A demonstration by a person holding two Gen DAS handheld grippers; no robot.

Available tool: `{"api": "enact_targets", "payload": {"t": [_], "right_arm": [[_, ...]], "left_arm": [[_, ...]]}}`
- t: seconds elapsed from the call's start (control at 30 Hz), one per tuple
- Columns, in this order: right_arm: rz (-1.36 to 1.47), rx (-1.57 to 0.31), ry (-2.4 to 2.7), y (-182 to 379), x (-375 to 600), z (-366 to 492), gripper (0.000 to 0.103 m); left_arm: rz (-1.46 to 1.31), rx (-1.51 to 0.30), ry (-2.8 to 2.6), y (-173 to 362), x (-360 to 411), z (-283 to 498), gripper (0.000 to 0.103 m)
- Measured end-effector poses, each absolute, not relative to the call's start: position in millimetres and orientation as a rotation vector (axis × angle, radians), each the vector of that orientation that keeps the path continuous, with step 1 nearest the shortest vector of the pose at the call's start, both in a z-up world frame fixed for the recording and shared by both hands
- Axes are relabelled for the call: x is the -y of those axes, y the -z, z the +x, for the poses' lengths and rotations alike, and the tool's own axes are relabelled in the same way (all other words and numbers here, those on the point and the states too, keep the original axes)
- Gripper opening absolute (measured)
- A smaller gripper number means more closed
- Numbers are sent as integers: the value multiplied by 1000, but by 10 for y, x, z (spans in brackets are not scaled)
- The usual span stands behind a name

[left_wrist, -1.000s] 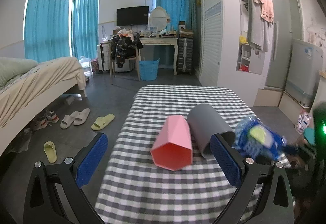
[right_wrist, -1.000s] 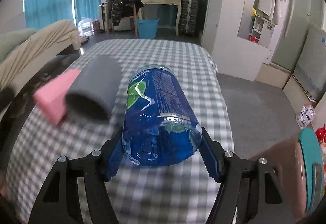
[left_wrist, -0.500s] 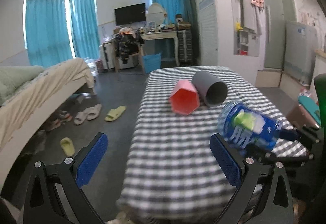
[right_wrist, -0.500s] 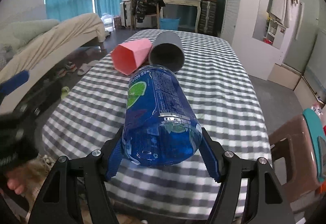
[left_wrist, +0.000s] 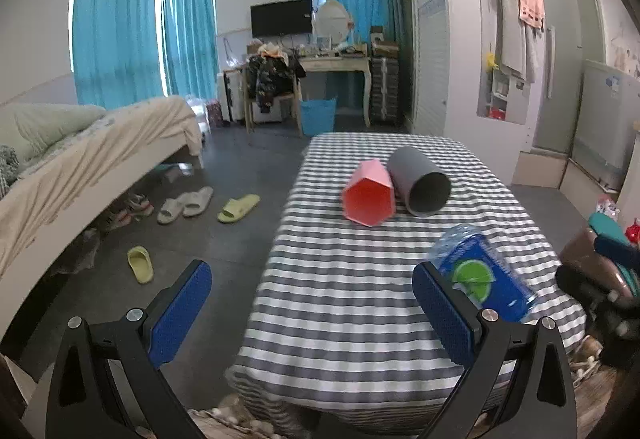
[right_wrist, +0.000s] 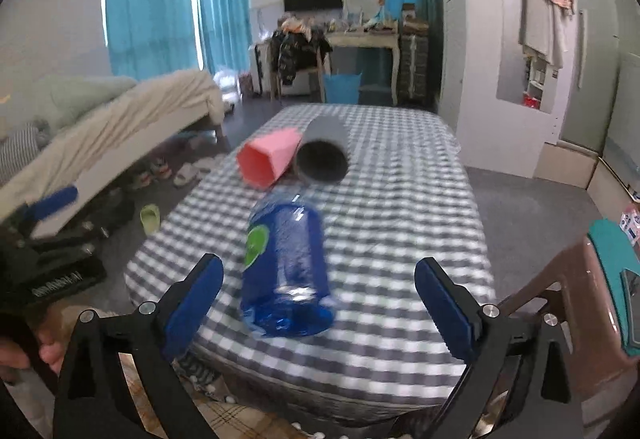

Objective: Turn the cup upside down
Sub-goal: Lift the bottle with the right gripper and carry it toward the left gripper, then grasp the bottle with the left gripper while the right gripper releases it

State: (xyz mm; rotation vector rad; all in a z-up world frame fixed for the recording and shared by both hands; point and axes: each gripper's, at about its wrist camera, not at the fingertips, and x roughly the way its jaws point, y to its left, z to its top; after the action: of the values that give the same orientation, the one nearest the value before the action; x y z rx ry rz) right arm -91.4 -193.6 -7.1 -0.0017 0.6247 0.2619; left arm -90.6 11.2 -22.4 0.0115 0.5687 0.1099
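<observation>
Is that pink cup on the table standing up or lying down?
Lying down. The pink cup rests on its side on the checked table, open mouth facing the camera, beside the grey cup.

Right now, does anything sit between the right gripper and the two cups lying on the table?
Yes. The blue bottle lies on the checked cloth directly ahead of the open right gripper, with the pink cup and grey cup beyond it.

Cups: two, one pink cup (left_wrist: 370, 195), one grey cup (left_wrist: 420, 181)
Blue bottle (right_wrist: 286, 271): one
Table (left_wrist: 352, 303): one
Slippers (left_wrist: 238, 208): four
</observation>
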Motion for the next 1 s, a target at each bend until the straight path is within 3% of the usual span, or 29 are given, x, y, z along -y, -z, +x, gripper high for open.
{"api": "enact_targets", "payload": {"t": [0.4, 0.7, 1.0], "right_arm": [[-22, -407, -85, -939, 2483, -402, 98], [21, -480, -146, -499, 2663, -72, 98], [104, -508, -98, -359, 2966, -73, 98]], "left_arm": [[-65, -614, -40, -91, 416, -425, 103], [-35, -851, 4, 359, 911, 66, 103], [-54, -960, 11, 593, 1040, 222, 101]]}}
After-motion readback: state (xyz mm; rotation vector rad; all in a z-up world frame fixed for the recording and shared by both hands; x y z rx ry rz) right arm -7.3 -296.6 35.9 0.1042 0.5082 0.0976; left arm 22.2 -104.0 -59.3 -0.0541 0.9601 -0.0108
